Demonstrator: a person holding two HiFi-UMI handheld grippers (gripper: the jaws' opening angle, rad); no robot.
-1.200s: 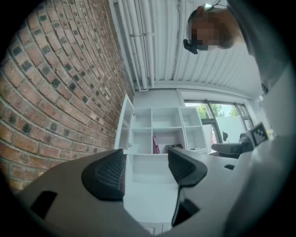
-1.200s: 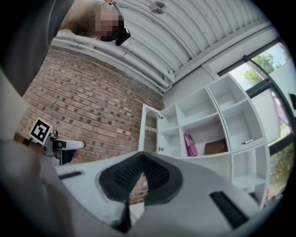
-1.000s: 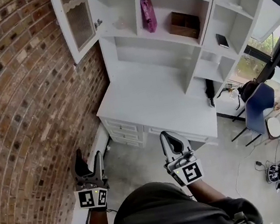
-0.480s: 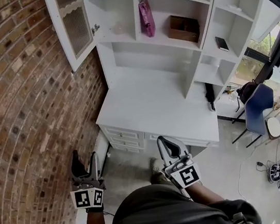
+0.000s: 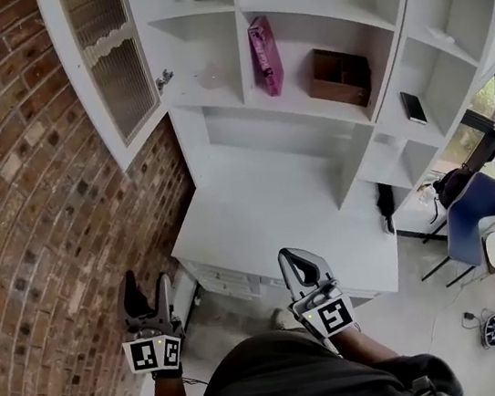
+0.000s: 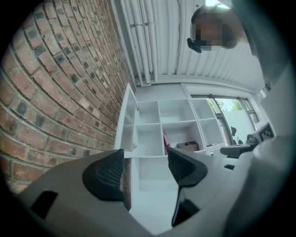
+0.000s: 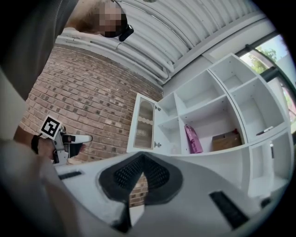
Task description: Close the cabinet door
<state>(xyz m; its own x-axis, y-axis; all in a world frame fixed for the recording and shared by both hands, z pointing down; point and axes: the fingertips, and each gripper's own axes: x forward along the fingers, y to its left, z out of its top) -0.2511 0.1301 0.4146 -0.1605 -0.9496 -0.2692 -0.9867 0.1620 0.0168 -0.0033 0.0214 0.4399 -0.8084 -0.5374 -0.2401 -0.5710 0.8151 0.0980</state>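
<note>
As the person has stepped nearer over the last second, the cabinet door (image 5: 109, 70) looms larger. It hangs wide open as before at the upper left corner of the white shelf unit (image 5: 293, 135), swung out toward the brick wall (image 5: 21, 226). Both tongs stay low, well short of it. The left gripper (image 5: 148, 290) has its jaws apart with nothing between them, and the right gripper (image 5: 300, 263) has its jaws pressed together, empty. I'd judge this is only the approach; the reach up to the door's free edge hasn't begun.
</note>
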